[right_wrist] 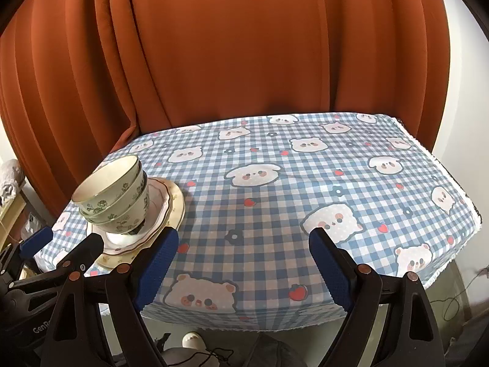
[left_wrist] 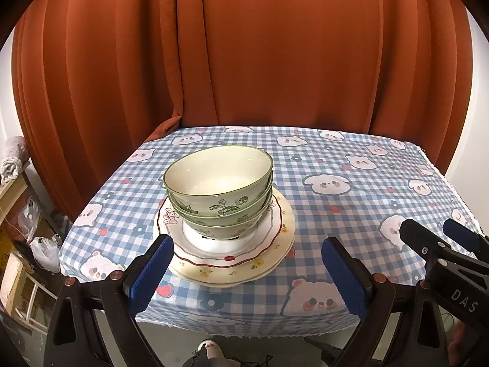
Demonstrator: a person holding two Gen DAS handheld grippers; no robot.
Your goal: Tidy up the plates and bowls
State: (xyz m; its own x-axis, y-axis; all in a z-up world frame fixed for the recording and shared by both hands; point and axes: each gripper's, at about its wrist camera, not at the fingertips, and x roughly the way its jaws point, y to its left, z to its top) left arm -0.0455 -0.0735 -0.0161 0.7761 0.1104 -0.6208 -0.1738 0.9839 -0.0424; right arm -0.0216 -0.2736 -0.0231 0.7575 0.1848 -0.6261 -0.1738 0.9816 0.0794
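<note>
Three nested green floral bowls (left_wrist: 218,188) stand on a white plate with a red wavy rim (left_wrist: 269,238), which lies on a larger cream plate with small flowers (left_wrist: 284,244). The stack sits at the table's front left; in the right wrist view the bowls (right_wrist: 113,192) and plates (right_wrist: 171,208) appear at far left. My left gripper (left_wrist: 247,260) is open in front of the stack, with nothing between its blue pads. My right gripper (right_wrist: 244,253) is open over bare cloth to the right of the stack, and it also shows at the right edge of the left wrist view (left_wrist: 437,235).
A blue checked tablecloth with bear faces (right_wrist: 275,202) covers the small table. An orange curtain (left_wrist: 259,55) hangs right behind it. Shelves with bags and clutter (left_wrist: 24,214) stand left of the table. A person's foot (left_wrist: 209,347) shows below the front edge.
</note>
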